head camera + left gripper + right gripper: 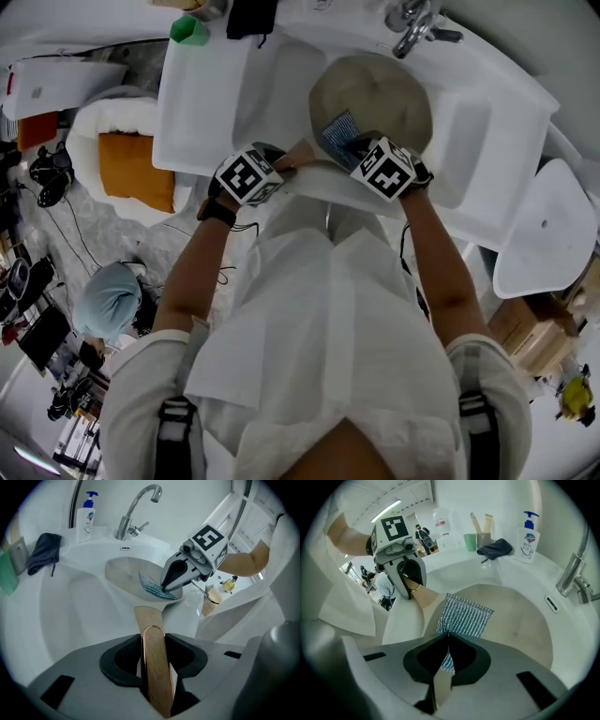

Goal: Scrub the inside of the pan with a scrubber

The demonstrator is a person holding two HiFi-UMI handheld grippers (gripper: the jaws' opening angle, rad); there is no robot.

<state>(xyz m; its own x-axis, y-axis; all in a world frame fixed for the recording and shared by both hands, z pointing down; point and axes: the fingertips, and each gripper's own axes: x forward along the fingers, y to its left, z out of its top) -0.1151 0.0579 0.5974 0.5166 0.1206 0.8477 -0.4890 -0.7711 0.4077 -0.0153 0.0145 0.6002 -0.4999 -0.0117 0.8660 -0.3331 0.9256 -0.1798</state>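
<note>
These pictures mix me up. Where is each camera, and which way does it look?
Head view: on the person's head, looking down at pan and sink; left arm, right arm, shirt show.
Left gripper view: on the left gripper, facing the faucet, jaws clamped on the pan's handle; right arm shows.
Right gripper view: on the right gripper, looking past its pinched scrubber into the pan; left arm shows.
Shared: both gripper views show the scrubber.

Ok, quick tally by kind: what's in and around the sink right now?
pan: 1
scrubber: 1
soap pump bottle: 1
dark cloth: 1
green cup: 1
faucet: 1
Total: 6
</note>
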